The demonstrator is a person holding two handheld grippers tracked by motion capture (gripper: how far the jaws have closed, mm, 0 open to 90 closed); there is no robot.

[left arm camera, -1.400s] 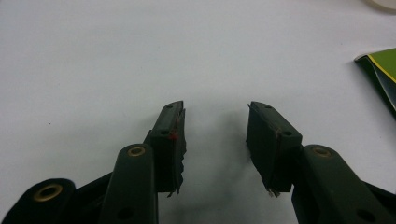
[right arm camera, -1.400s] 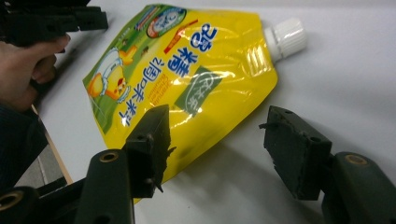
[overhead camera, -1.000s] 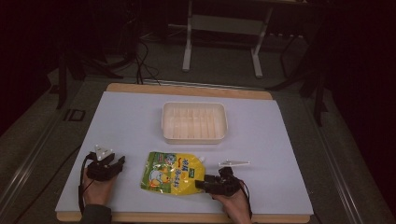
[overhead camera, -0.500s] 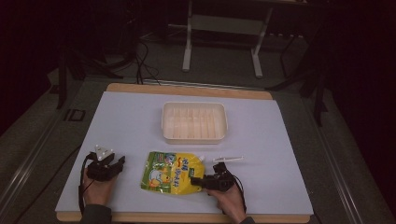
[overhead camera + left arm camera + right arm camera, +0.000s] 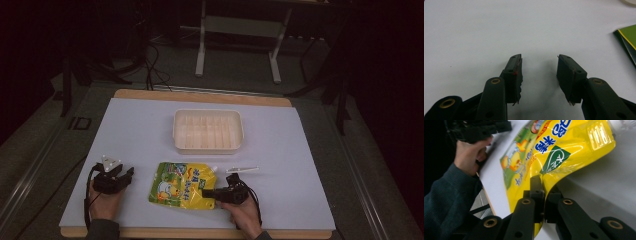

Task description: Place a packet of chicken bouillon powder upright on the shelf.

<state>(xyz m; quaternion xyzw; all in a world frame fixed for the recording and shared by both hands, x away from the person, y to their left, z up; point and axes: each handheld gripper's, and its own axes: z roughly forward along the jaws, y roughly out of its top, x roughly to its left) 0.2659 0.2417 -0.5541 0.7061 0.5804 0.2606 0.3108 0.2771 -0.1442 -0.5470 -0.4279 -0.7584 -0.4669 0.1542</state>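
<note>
The right gripper (image 5: 543,195), jaws just closing, now pinches the glossy yellow-green plastic pouch (image 5: 184,185) near edge; the left gripper (image 5: 539,75) rests spread, and the far white plastic tray (image 5: 208,148) awaits.

The bench (image 5: 150,130) is lit evenly from above while the surroundings are left dark. Glare is seen on the yellow pouch (image 5: 574,147), and soft shadows are cast beneath the fingers (image 5: 515,75).
</note>
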